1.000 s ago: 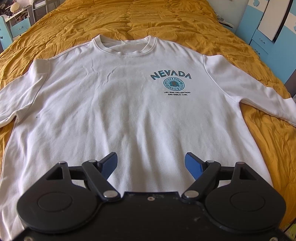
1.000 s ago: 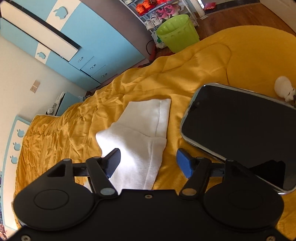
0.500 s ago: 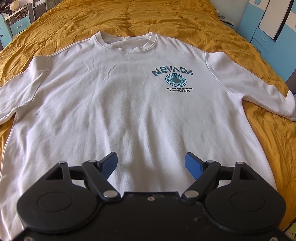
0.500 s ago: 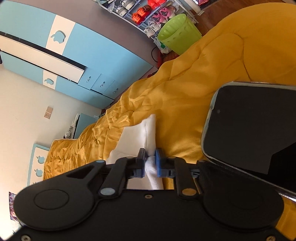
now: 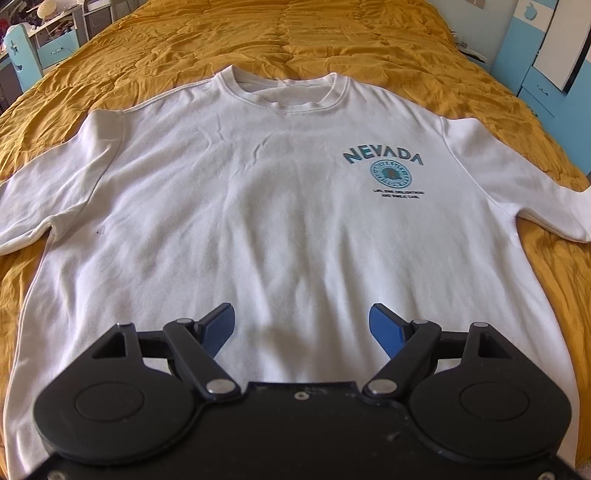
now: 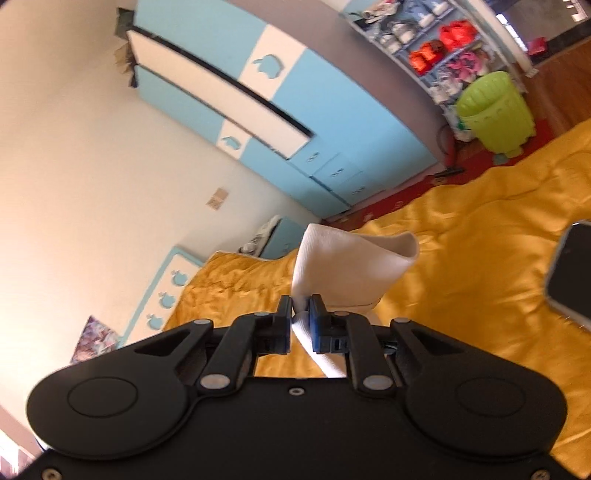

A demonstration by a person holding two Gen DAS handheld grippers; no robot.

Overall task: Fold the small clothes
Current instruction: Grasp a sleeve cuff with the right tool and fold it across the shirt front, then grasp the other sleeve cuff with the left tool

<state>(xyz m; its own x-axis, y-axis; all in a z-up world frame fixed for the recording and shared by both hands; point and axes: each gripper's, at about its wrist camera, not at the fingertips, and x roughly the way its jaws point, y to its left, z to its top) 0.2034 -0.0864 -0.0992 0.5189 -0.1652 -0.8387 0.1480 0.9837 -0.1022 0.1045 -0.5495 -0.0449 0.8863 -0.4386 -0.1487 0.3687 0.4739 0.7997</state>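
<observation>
One white knit sweatshirt (image 5: pixel 258 206), flat across crumpled mustard quilted bed (image 5: pixel 295 40); left hand-held gripper (image 5: pixel 302 325) spread wide, empty, over hem; right hand-held gripper (image 6: pixel 301 312) pinched tight on ribbed cuff (image 6: pixel 347 258), raised above bed.

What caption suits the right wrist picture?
Right gripper pinches a white sleeve cuff, lifting it above the mustard bedspread.

Left wrist view sits low at the sweatshirt (image 5: pixel 280 206) hem, looking up the bedspread (image 5: pixel 295 33) toward the collar. Right wrist view is tilted, close over the raised cuff (image 6: pixel 351 266), facing the wardrobe (image 6: pixel 280 122). Both share the bedspread.
</observation>
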